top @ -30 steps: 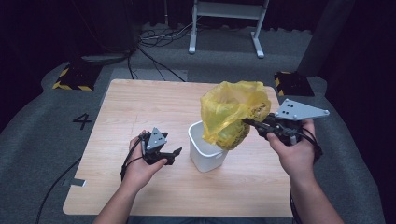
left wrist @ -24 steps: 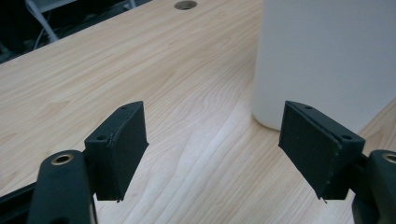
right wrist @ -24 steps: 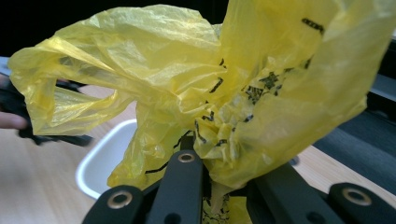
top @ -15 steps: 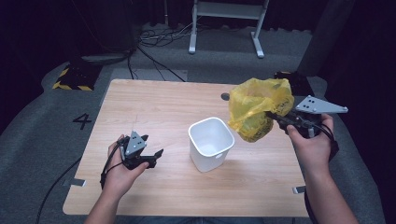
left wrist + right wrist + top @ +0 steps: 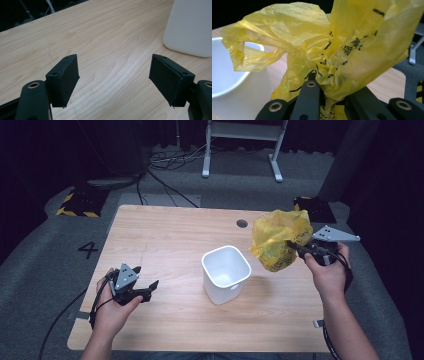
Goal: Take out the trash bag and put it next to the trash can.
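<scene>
A white plastic bin [image 5: 226, 272] stands upright and empty near the middle of the wooden table [image 5: 175, 235]; its side [image 5: 191, 27] fills the top right of the left gripper view and its rim [image 5: 229, 75] the left of the right gripper view. A crumpled yellow plastic bag [image 5: 279, 240] with black print hangs above the table, right of the bin. My right gripper [image 5: 296, 247] is shut on the yellow bag [image 5: 332, 57], which bunches between its jaws. My left gripper [image 5: 150, 289] rests low over the table's front left, open, nothing between its pads [image 5: 63, 80].
A round cable hole [image 5: 242, 223] sits in the table behind the bin. Beyond the table are a metal stand [image 5: 240, 145], floor cables and a black-and-yellow block [image 5: 77, 202]. A number 4 [image 5: 88, 250] is marked on the floor at the left.
The right gripper has carried the yellow bag up out of the bin and off to the right. The left gripper has drawn back from the bin toward the front left.
</scene>
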`<state>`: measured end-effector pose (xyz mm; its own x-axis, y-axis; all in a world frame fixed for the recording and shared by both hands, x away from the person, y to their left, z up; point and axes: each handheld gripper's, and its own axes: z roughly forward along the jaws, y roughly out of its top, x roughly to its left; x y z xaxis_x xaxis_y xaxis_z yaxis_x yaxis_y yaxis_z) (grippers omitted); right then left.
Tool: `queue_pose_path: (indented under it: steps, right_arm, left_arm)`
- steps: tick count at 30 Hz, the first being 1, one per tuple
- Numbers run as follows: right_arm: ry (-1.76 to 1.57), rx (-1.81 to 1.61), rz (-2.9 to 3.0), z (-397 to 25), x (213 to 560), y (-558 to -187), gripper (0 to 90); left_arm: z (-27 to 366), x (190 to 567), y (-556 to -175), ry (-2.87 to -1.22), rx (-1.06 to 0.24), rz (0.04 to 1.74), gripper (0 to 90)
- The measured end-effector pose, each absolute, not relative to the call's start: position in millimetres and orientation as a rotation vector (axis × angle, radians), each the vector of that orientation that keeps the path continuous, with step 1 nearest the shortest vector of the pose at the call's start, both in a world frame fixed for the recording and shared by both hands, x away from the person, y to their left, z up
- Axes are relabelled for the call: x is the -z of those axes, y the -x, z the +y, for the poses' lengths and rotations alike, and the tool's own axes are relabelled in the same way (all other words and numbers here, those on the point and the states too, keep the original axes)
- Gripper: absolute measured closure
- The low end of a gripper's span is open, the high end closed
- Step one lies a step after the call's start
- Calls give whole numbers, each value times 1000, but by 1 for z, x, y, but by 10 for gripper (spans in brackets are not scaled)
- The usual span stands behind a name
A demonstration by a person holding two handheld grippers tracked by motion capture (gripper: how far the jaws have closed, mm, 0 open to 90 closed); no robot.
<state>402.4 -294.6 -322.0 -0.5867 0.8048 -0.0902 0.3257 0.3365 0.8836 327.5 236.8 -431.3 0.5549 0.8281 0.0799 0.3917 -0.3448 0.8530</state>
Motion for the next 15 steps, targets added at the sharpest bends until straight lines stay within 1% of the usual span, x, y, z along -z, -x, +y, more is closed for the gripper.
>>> queue_pose_path:
  steps: [7, 15]
  right_arm:
    - [-1038, -1164, 2105, -298, 347, -413, 854]
    - [-1090, -1165, 2158, -294, 379, -419, 851]
  left_arm:
    - [244, 432, -324, -1946, -674, 1012, 233]
    - [246, 434, -322, -1932, -662, 1029, 233]
